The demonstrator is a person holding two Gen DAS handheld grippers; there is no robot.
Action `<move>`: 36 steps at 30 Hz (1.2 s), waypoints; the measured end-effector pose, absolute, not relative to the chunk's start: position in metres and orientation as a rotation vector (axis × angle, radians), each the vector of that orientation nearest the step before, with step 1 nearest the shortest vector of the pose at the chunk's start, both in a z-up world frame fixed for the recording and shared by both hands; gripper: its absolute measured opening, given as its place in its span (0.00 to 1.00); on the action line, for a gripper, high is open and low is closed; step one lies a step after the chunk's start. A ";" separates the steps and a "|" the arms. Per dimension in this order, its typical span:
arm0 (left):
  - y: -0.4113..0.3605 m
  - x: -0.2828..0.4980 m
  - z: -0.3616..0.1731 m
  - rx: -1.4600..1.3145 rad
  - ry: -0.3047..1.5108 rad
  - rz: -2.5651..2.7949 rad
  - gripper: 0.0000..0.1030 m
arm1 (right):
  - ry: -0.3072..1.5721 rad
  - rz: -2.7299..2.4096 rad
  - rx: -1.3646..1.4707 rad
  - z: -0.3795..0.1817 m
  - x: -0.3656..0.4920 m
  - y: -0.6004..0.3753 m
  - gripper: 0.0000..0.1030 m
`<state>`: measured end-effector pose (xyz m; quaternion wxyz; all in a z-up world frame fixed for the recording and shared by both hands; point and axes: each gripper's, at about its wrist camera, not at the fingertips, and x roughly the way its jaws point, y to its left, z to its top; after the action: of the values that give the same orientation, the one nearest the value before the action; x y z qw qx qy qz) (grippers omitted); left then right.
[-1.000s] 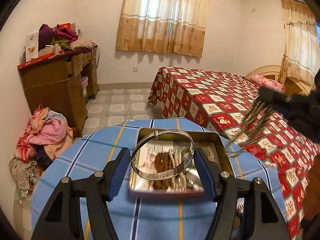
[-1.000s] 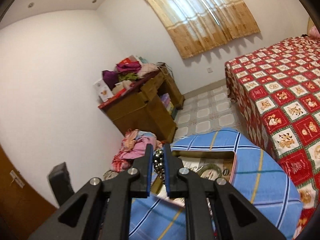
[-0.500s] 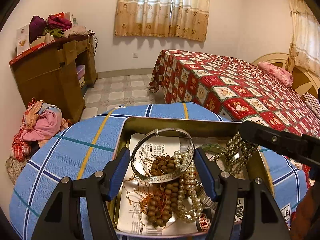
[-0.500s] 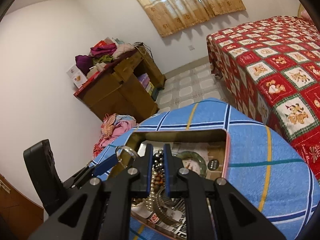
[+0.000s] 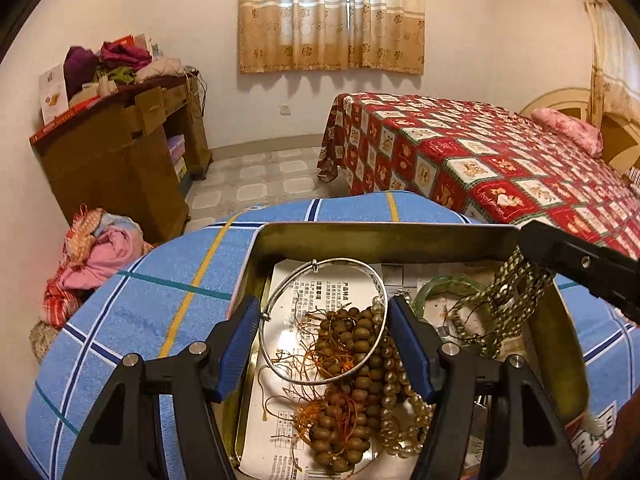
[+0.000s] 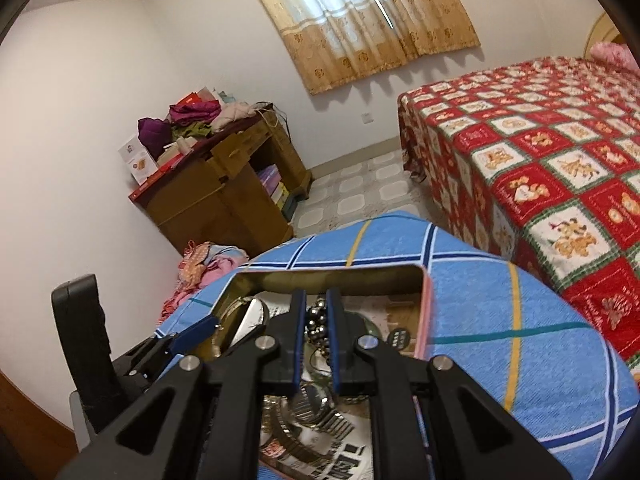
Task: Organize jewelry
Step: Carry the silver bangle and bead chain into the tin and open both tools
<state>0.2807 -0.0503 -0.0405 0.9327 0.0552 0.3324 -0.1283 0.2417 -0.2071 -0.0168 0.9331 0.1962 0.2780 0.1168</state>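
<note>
While your left gripper (image 5: pixel 322 344) clamps one thin silver bangle (image 5: pixel 320 320) between its blue pads, it hangs over the left half of the single open gold metal tin (image 5: pixel 380 240), which sits on the blue plaid cloth (image 5: pixel 160 300). Inside the tin, left to right, you have one strand of brown wooden beads with orange threads (image 5: pixel 348 360), one strand of pale pearl beads (image 5: pixel 394 400), one green jade bangle (image 5: pixel 444 284) and, at the tin's right wall, one olive beaded chain (image 5: pixel 504 296) hanging from your right gripper (image 6: pixel 316 332). That gripper's fingers are pinched on it, with dark round beads showing between them.

A silver metal watch (image 6: pixel 320 412) lies in the tin's near part, partly hidden behind your right gripper's fingers. The tin's near edge is cut off in both views, and the printed sheet lining it is too small to read.

Since a second ago both grippers have come down closer to the tin, and the chain, then swinging clear of the tin's right side, now dangles inside it.
</note>
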 end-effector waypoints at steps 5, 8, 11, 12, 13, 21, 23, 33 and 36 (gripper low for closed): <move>-0.049 0.282 -0.042 0.085 0.690 -0.275 0.64 | 0.562 0.232 0.365 -0.019 0.243 -0.204 0.12; -0.048 0.281 -0.042 0.079 0.690 -0.279 0.64 | 0.567 0.234 0.359 -0.021 0.243 -0.203 0.12; -0.047 0.281 -0.043 0.071 0.695 -0.282 0.64 | 0.578 0.233 0.363 -0.025 0.244 -0.205 0.12; -0.047 0.282 -0.043 0.067 0.698 -0.284 0.64 | 0.582 0.233 0.364 -0.026 0.244 -0.205 0.12; -0.046 0.282 -0.044 0.064 0.700 -0.285 0.64 | 0.585 0.233 0.363 -0.027 0.245 -0.205 0.12; -0.050 0.282 -0.045 0.081 0.704 -0.274 0.64 | 0.607 0.239 0.359 -0.031 0.247 -0.201 0.13; -0.050 0.282 -0.045 0.081 0.704 -0.274 0.64 | 0.607 0.225 0.359 -0.031 0.247 -0.201 0.16; -0.050 0.284 -0.046 0.068 0.717 -0.254 0.67 | 0.503 0.169 0.397 -0.020 0.232 -0.213 0.67; -0.049 0.284 -0.046 0.074 0.716 -0.250 0.68 | 0.511 0.153 0.405 -0.021 0.234 -0.214 0.67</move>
<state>0.2837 -0.0495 -0.0459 0.9283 0.0360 0.3495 -0.1220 0.2337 -0.2143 -0.0214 0.9445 0.1986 0.2507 0.0751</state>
